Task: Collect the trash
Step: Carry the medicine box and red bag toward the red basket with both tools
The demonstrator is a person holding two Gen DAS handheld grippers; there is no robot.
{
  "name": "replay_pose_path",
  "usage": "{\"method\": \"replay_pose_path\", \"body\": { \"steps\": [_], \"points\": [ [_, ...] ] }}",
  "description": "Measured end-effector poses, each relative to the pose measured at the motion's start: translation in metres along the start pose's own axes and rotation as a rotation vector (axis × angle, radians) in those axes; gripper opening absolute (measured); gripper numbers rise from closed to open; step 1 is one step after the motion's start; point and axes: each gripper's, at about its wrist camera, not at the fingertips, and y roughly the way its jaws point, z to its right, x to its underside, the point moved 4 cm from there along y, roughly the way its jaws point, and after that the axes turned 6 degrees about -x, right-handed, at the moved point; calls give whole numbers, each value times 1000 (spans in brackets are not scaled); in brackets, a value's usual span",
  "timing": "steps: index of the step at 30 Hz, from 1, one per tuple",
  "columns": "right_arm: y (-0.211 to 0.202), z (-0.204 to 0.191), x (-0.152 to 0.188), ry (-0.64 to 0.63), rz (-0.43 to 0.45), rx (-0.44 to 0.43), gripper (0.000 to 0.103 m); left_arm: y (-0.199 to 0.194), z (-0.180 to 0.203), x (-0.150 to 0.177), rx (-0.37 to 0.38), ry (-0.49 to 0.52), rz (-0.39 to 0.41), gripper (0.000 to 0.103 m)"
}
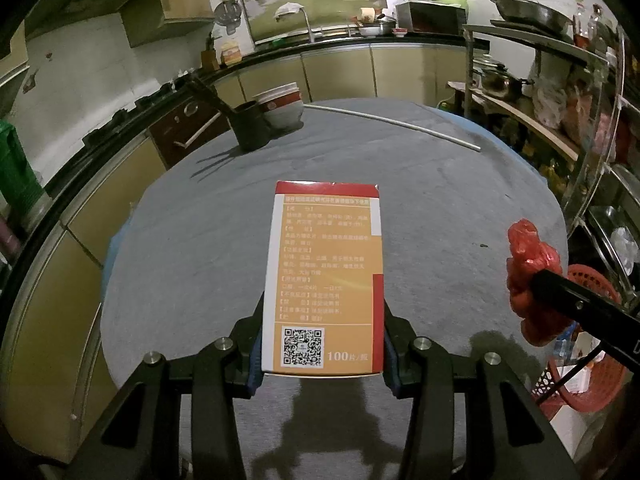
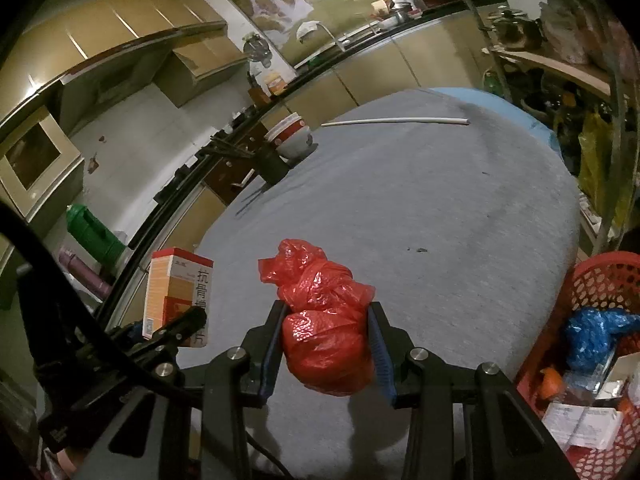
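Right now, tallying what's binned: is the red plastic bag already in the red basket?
No, the red plastic bag sits clamped in the right gripper above the table, left of the red basket.

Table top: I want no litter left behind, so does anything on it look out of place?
Yes. A long white rod lies loose across the far side of the grey table, away from the cup and bowls. Small dark crumbs also dot the cloth near its middle. Nothing looks spilled or broken.
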Motion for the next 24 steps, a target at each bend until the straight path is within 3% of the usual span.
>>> {"method": "replay_pose_path", "body": {
  "steps": [24],
  "points": [
    [-26,14,4,55,50,14,42,-12,38,-2,22,84,14,48]
  ]
}}
